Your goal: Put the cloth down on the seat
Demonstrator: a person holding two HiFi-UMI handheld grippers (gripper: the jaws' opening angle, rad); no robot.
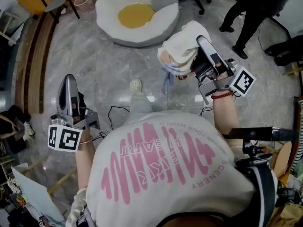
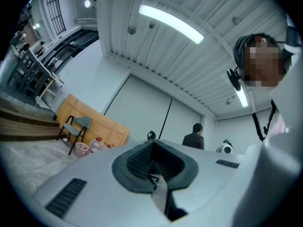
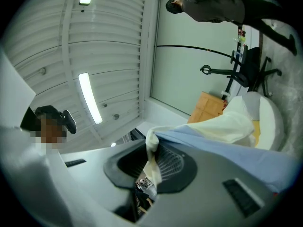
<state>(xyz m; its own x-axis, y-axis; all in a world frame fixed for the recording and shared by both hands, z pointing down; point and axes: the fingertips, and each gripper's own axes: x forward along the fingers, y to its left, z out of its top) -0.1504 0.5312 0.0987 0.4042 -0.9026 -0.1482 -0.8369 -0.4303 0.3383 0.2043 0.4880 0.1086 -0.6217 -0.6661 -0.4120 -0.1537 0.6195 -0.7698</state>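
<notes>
Where the cloth is: the bunched cream-and-blue cloth hangs in the air off the right gripper, over bare floor. It's not on the seat yet.
Biggest risk: letting go here. I'd guess it lands on the floor, since the seat sits ahead and well apart from it.
Other risk: only a thin fold looks pinched, so a quick swing could slip it loose. The dangling blue tail could drag too.
Right gripper: jaws nearly together, clamped on that fold of cloth.
Left gripper: jaws closed together with nothing between them, held low at the side, touching nothing.
</notes>
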